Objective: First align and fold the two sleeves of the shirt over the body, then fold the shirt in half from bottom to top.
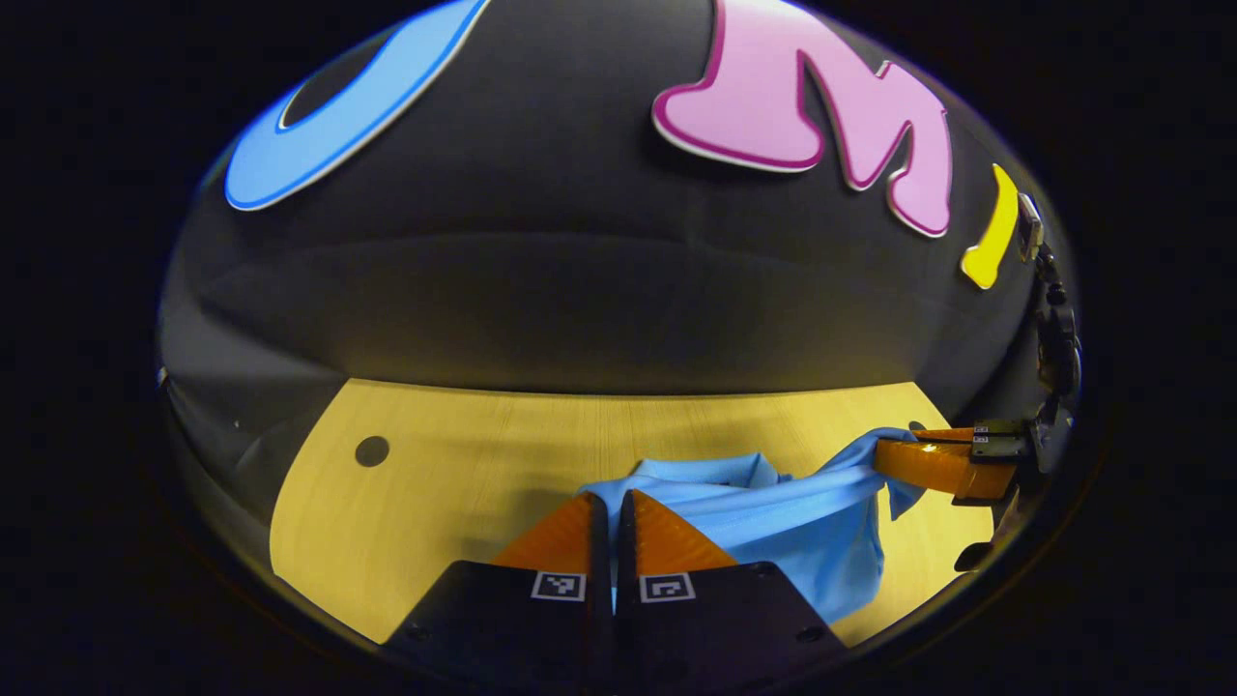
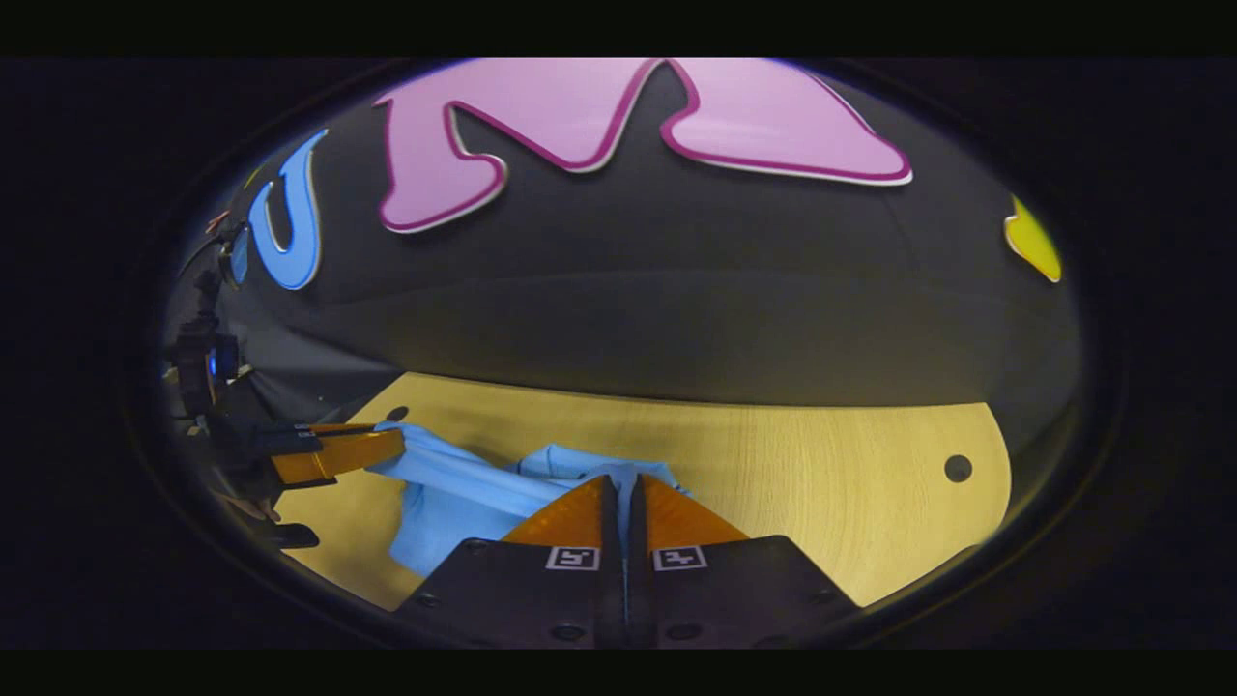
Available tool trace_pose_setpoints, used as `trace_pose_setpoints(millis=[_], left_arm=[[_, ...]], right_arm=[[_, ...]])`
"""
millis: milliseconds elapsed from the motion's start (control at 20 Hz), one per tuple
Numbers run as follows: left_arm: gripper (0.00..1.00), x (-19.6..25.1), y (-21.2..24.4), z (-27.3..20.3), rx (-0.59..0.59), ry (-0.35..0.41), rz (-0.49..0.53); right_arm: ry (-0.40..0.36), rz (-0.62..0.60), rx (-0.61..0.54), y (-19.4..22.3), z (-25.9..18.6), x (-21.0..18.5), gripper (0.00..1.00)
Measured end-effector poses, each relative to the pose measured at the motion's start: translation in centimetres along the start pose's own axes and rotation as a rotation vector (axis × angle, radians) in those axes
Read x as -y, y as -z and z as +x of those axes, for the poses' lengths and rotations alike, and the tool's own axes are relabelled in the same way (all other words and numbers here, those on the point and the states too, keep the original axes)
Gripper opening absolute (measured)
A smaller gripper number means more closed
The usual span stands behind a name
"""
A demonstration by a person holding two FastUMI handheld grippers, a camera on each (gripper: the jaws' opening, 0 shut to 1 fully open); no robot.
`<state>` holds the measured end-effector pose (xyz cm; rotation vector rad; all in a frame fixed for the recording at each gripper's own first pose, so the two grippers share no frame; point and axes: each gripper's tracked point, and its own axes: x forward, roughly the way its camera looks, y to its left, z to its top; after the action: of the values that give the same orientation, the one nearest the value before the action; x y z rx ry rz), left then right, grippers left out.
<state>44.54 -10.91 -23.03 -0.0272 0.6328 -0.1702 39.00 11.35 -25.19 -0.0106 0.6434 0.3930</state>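
Blue shirt (image 1: 773, 527), bunched and hanging over the near wooden table (image 1: 464, 464), both grippers (image 1: 612, 498) (image 2: 626, 483) pinching it closed; judged lifting for laying out, spreading flat coming next.

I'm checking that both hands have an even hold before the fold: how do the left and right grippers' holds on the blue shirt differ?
The left gripper pinches the shirt with cloth draping down to its right; the right gripper has the cloth trailing to its left. In each view the other gripper sits at the shirt's far edge. Both are shut on the shirt, held above the wooden table.
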Motion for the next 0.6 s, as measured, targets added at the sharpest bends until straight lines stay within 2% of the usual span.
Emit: trace_pose_setpoints(millis=[200, 350, 400, 450, 500, 550, 600], left_arm=[[0.06, -0.4, 1.2, 6.5, -0.020, 0.010, 0.003], [0.06, -0.3, 1.7, 10.0, -0.012, 0.014, 0.027], [0.06, -0.4, 2.1, 10.8, -0.007, 0.009, 0.030], [0.09, -0.8, 2.1, 11.3, 0.002, -0.011, 0.031], [0.12, -1.4, 2.1, 11.5, 0.012, -0.038, 0.035], [0.20, -1.9, 1.8, 11.3, 0.024, -0.071, 0.036], [0.27, -2.3, 1.8, 11.4, 0.039, -0.090, 0.031]], right_arm=[[0.022, 0.001, -0.022, 1.3, 5.5, 1.8, 0.05], [0.043, 0.005, -0.035, 2.9, 7.9, 2.9, 0.05], [0.055, 0.002, -0.039, 3.5, 8.6, 3.2, 0.00], [0.073, 0.003, -0.048, 4.0, 9.1, 3.7, 0.11], [0.090, 0.008, -0.058, 4.4, 9.4, 4.0, 0.07], [0.098, 0.017, -0.065, 4.6, 9.3, 4.1, 0.04], [0.102, 0.027, -0.061, 4.5, 8.9, 4.1, 0.12]])
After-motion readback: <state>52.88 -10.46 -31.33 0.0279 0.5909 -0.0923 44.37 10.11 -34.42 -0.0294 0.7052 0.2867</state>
